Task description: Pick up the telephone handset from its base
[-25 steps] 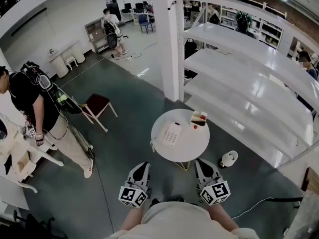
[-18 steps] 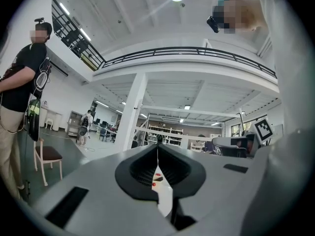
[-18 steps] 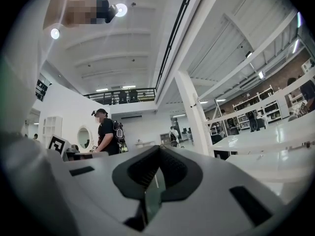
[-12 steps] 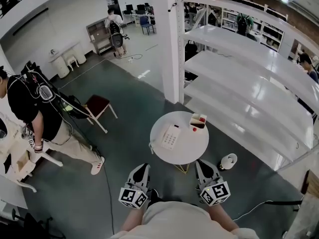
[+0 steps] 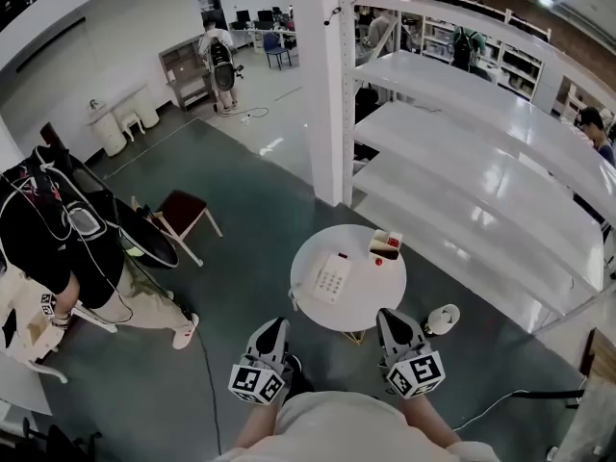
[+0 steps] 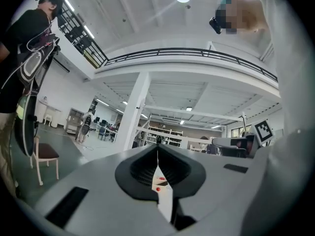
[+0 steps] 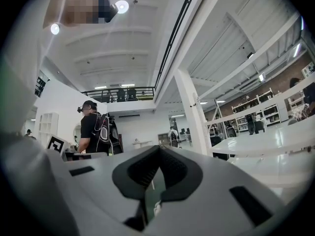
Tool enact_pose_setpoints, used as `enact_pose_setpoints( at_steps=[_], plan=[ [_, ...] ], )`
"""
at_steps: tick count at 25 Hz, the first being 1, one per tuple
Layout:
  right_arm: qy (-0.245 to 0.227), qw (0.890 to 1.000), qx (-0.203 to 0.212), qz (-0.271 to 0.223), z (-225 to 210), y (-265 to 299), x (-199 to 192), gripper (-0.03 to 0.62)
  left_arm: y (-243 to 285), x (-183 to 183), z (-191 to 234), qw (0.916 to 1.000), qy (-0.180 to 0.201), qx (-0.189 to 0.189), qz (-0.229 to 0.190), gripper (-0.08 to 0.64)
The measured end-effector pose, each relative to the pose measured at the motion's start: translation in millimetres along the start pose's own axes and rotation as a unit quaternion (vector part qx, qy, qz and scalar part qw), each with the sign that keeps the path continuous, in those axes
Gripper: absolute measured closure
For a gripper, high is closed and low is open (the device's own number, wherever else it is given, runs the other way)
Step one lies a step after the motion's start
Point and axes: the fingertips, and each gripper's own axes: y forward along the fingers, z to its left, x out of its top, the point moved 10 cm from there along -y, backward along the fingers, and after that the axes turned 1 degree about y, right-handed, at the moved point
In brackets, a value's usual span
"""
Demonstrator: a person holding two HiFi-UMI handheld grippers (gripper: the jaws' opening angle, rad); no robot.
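A white telephone [image 5: 330, 277] with a keypad lies on the round white table [image 5: 361, 296]. Its handset [image 5: 315, 279] rests along the base's left side. Both grippers are held level over the floor, short of the table's near edge. My left gripper [image 5: 273, 327] is at the lower left and my right gripper [image 5: 390, 318] at the lower right. In the left gripper view the left gripper [image 6: 157, 151] has its jaws together with nothing in them. In the right gripper view the right gripper [image 7: 156, 154] is also shut and empty.
A red-and-white box [image 5: 386, 243] and a small red thing [image 5: 377, 260] sit at the table's far right. A white round object [image 5: 443, 318] lies on the floor to the right. White shelves [image 5: 481, 162], a pillar [image 5: 322, 75], a chair [image 5: 183, 210] and a person in black [image 5: 48, 248] surround the table.
The table has drawn closer to both grippers as I move toward it. The person in black at the left has stepped nearer and lower in the view. Both grippers stay shut.
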Motion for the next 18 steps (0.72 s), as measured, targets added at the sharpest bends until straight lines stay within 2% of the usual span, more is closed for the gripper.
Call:
enact_pose_setpoints(
  at_steps=[7,18],
  plan=[
    [0.003,1.000,-0.022,0.004,4.3,60.6,-0.7,0.584,32.3,15.7,58.7,0.9999,0.000,-0.016,0.005,0.540],
    [0.017,0.997,-0.068,0.008,35.1,166.6,-5.9,0.584,77.1,40.0,179.1,0.9986,-0.006,-0.048,0.022,0.540]
  ],
)
